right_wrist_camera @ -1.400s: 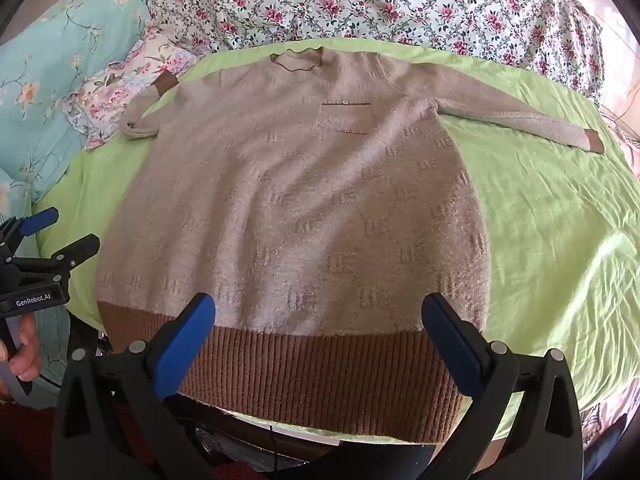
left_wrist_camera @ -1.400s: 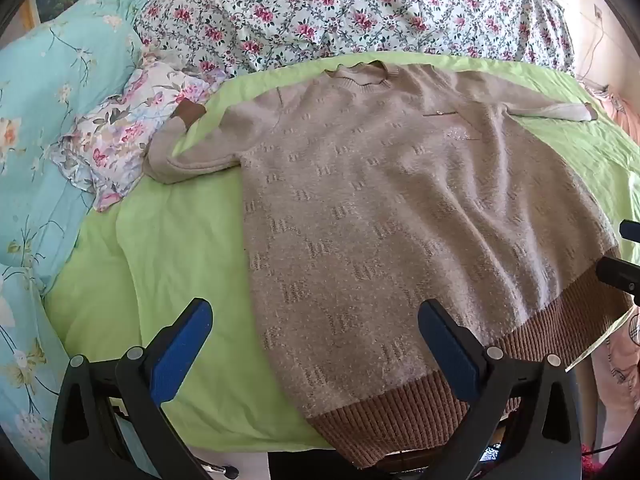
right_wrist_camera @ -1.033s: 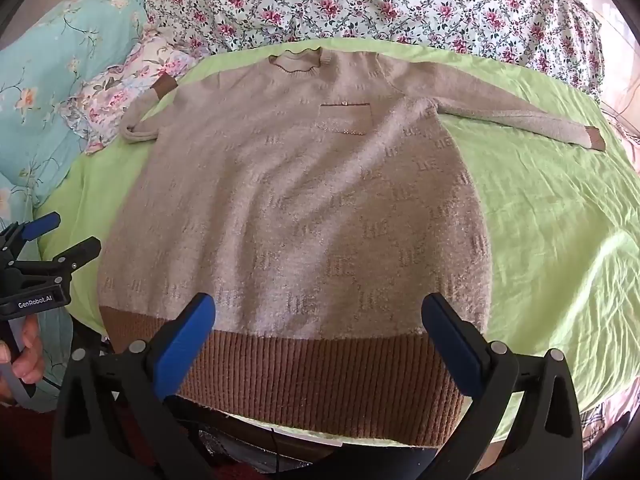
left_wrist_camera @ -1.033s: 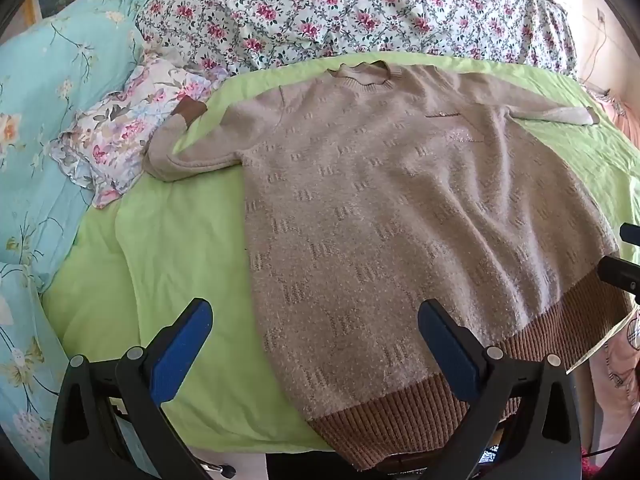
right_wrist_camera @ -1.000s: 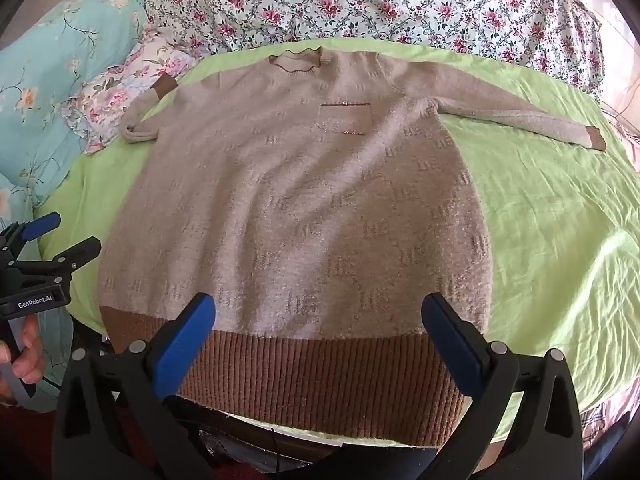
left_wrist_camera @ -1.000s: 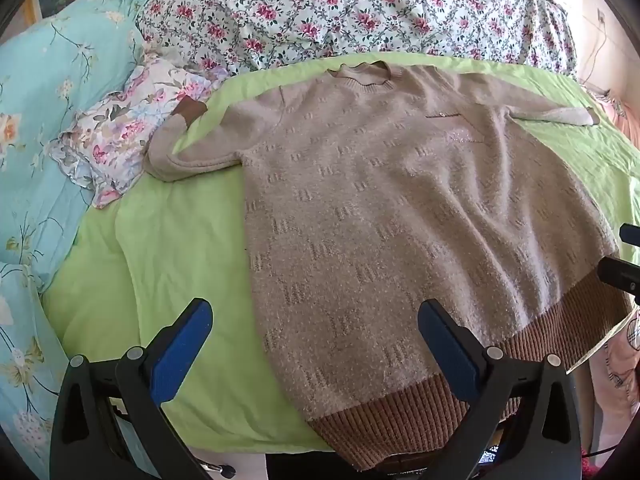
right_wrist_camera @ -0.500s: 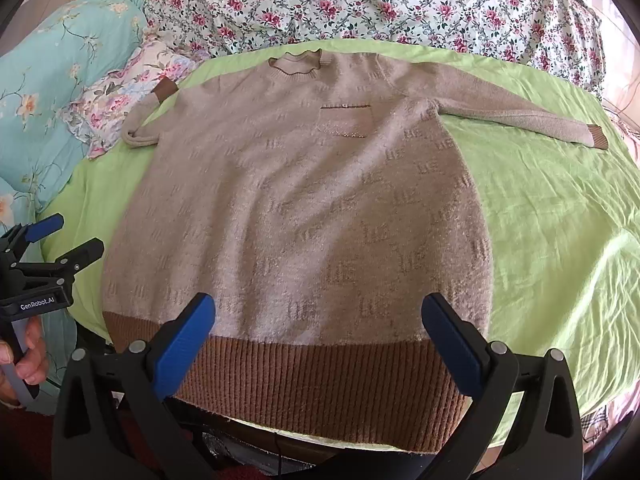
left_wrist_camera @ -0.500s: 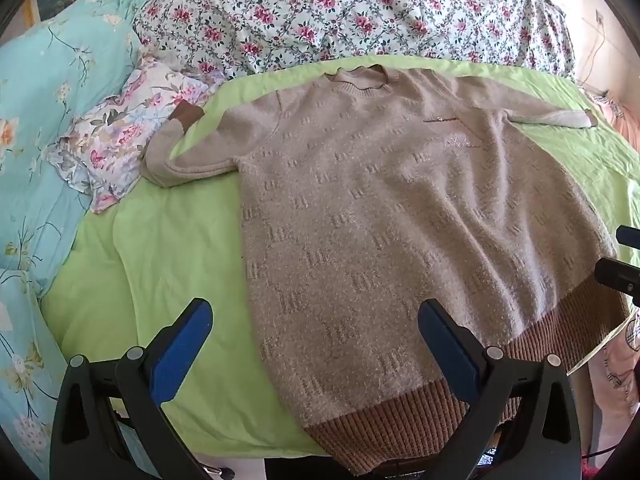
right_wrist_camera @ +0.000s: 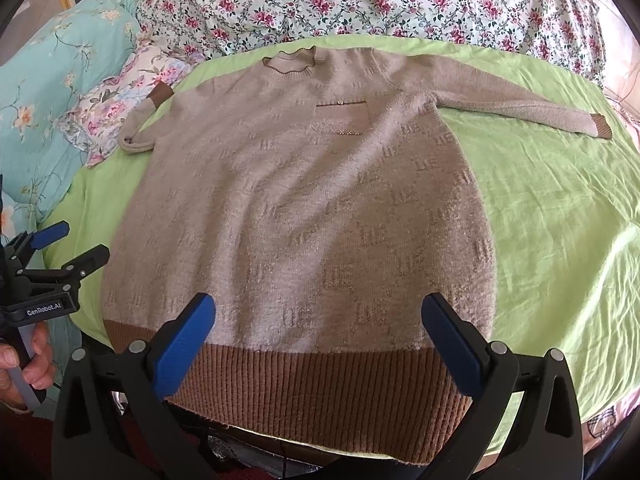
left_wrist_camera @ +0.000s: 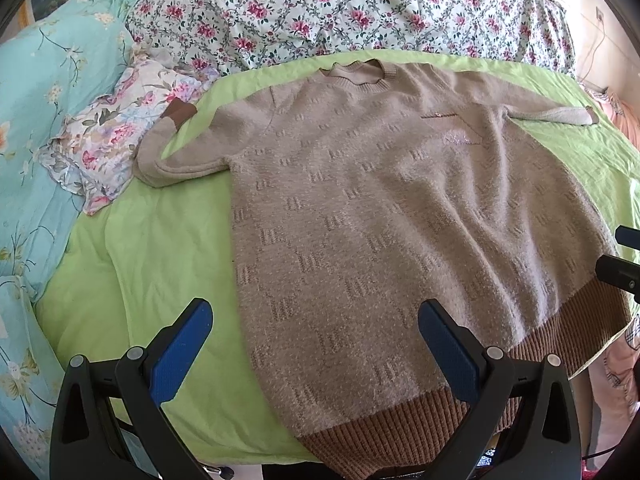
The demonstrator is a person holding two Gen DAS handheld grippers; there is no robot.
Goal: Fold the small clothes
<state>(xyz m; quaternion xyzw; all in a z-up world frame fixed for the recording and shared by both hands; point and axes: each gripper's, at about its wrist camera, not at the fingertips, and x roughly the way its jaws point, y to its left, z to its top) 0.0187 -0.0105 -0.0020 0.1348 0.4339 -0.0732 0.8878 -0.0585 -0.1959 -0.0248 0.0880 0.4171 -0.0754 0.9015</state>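
Observation:
A beige knit sweater [left_wrist_camera: 392, 208] with a brown ribbed hem lies flat, front up, on a lime green sheet [left_wrist_camera: 160, 248]; it also shows in the right wrist view [right_wrist_camera: 304, 208]. Its left sleeve [left_wrist_camera: 176, 152] is bent back by the pillow; its right sleeve [right_wrist_camera: 520, 100] stretches out sideways. My left gripper [left_wrist_camera: 316, 344] is open and empty above the hem's left part. My right gripper [right_wrist_camera: 320, 340] is open and empty above the middle of the hem [right_wrist_camera: 320, 384]. The left gripper also shows in the right wrist view [right_wrist_camera: 68, 248], off the sweater's left edge.
A floral quilt [left_wrist_camera: 340, 8] lies bunched behind the sweater. A small flowered pillow [left_wrist_camera: 112, 144] and a turquoise flowered cover [left_wrist_camera: 44, 92] lie at the left. The bed's near edge [right_wrist_camera: 360, 456] runs just under the hem.
Both grippers have moved slightly forward over the sweater, which has not moved. Both stay open and empty.

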